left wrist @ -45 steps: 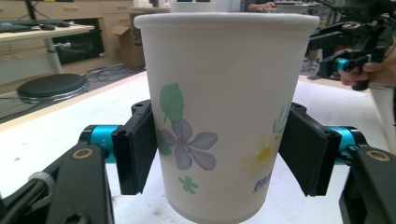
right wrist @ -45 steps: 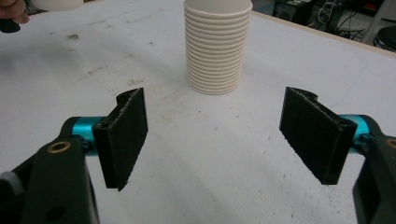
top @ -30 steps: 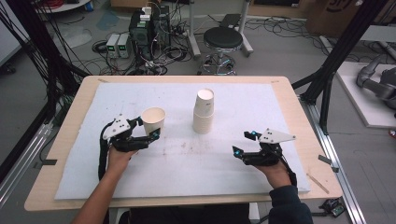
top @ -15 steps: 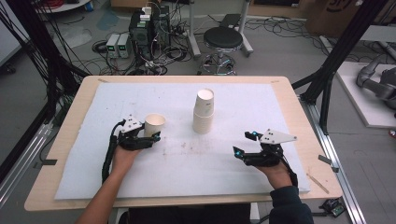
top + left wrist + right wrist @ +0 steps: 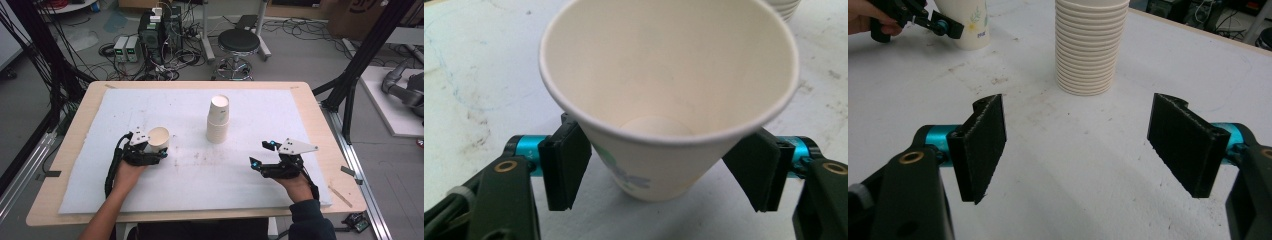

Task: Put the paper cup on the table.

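Meanwhile, the left gripper [image 5: 659, 172] straddles a paper cup [image 5: 664, 95], its jaws wide. The right gripper [image 5: 1078, 145] gapes empty, cup stack [image 5: 1091, 45] at twelve o'clock. Squeezing hard could crumple the thin cup.

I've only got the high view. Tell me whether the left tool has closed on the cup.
Observer: Not closed. In the left gripper view the left tool stands open, with one jaw on each side of the cup and a gap showing at the right-hand jaw.
Operator: Check inside the cup.
Observer: It's empty. The bare bottom shows.
Operator: Now report the right tool.
Observer: In its own view the right tool is open with nothing between the jaws, and it faces the stack.
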Demonstrator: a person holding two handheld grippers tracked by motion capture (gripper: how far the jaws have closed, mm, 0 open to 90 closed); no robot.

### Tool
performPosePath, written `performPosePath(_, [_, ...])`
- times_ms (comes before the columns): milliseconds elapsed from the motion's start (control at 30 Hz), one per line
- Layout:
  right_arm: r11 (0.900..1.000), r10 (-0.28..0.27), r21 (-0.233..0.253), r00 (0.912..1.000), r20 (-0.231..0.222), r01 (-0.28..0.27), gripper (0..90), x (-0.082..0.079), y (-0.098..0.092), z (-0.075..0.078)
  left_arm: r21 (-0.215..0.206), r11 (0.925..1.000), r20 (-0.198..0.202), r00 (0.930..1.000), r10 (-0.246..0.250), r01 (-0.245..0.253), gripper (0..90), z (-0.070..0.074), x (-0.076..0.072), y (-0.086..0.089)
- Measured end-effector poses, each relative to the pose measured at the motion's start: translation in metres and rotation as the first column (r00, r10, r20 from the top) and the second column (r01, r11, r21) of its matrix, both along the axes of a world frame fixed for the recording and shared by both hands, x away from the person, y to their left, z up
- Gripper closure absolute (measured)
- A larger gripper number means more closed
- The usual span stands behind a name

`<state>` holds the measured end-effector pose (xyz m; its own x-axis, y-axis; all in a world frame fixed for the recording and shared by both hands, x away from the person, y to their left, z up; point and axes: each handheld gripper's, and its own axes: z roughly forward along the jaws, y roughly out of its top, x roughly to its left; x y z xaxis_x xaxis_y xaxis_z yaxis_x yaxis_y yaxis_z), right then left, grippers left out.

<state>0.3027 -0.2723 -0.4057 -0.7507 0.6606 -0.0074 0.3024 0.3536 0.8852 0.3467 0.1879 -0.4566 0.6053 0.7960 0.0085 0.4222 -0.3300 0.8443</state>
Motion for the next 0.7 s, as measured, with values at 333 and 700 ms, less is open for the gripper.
performPosePath(333, [1.000,0.000,-0.004,1.0000,0.003,0.000,23.8,0.000,-0.003,0.000,-0.101,0.9944,0.005,0.9995,-0.031,0.031,19.0,0.005,-0.020,0.024])
performPosePath(700, [0.999,-0.037,-0.037,0.9993,0.002,0.037,21.3,-0.002,-0.007,-0.006,-0.306,0.9496,0.255,0.9669,0.011,0.070,18.6,0.023,-0.052,0.062])
